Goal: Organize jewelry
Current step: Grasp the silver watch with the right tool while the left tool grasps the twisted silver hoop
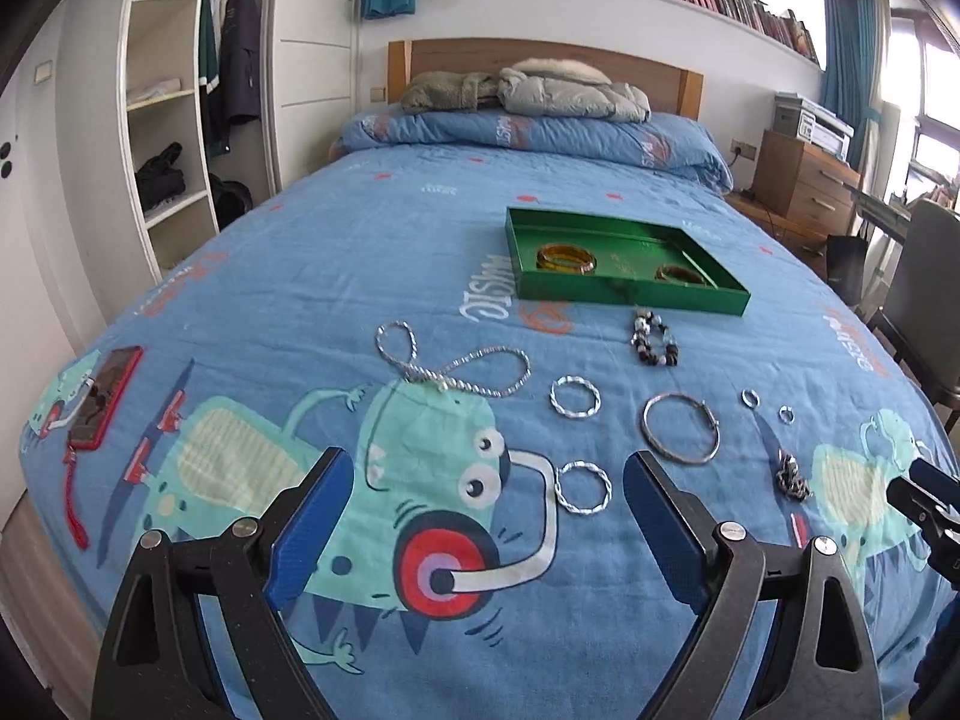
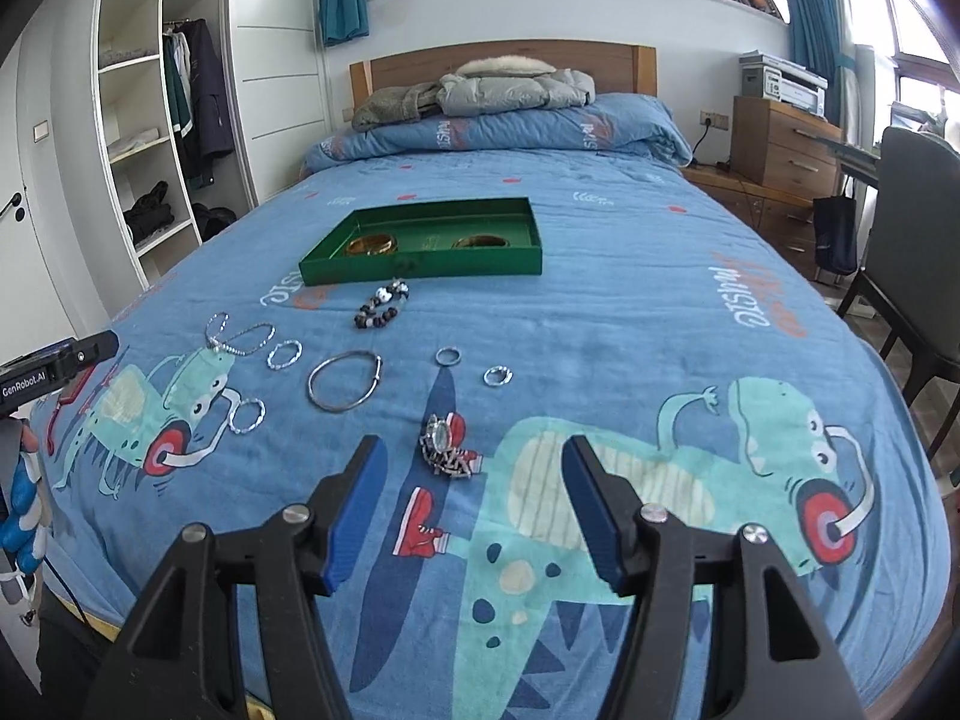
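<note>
A green tray [image 1: 630,297] [image 2: 420,267] lies on the blue bedspread and holds amber bangles [image 1: 566,257] [image 2: 372,245]. In front of it lie a dark bead bracelet [image 1: 654,339] [image 2: 381,303], a silver chain necklace [image 1: 456,369] [image 2: 237,341], two twisted silver rings [image 1: 575,397] [image 1: 583,487], a large silver bangle [image 1: 681,429] [image 2: 344,381], two small rings [image 2: 448,356] [image 2: 498,375] and a watch [image 2: 447,447] [image 1: 792,474]. My left gripper [image 1: 489,483] is open above the bedspread, near the closer twisted ring. My right gripper [image 2: 474,471] is open, just behind the watch.
A red phone [image 1: 105,396] lies at the bed's left edge. Jackets [image 1: 528,90] rest on the folded duvet by the headboard. A wardrobe [image 1: 174,120] stands left; a wooden dresser [image 2: 780,144] and a chair [image 2: 912,228] stand right.
</note>
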